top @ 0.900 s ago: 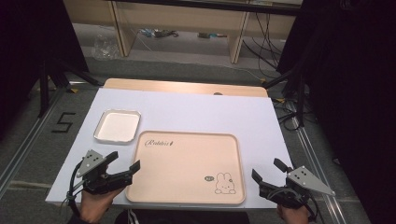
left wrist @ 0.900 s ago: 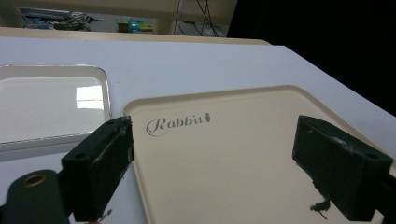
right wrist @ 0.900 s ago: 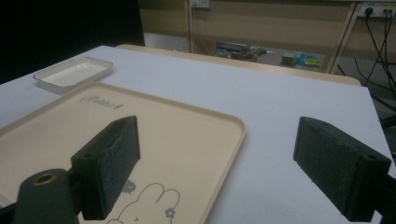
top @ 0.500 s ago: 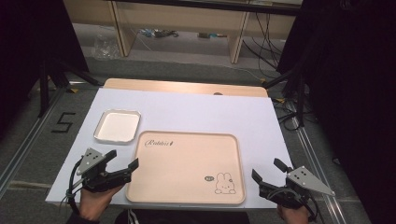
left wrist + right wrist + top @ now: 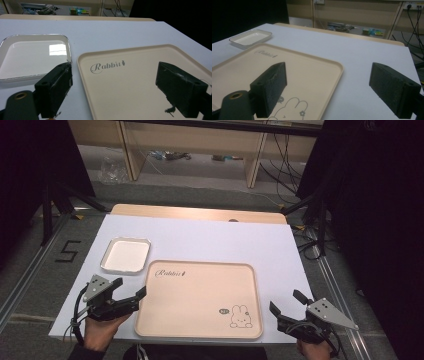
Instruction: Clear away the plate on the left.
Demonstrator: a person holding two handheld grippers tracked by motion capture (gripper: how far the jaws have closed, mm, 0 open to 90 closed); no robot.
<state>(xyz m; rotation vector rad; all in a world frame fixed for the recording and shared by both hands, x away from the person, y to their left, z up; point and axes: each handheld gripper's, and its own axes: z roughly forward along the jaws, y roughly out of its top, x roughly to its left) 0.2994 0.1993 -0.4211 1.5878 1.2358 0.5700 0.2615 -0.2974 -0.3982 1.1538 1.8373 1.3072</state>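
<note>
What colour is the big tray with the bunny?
The tray is pale beige-pink, clearest in the high view.

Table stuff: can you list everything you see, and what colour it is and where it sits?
Tray: one, beige, with the word "Rabbit" and a bunny drawing, at the near middle of the table.
Small dish: one, white with a silvery rim, empty, just beyond the tray's far left corner.
Table: one, white top with a wooden strip along the far edge.
Number 5: one, black, marked on the grey floor left of the table.
Shelves: wooden, behind the table, with small clutter underneath.
Left gripper: one, black, jaws open, either side of the tray's left rim, in the left hand.
Right gripper: one, black, jaws open, beside the tray's right edge.
</note>
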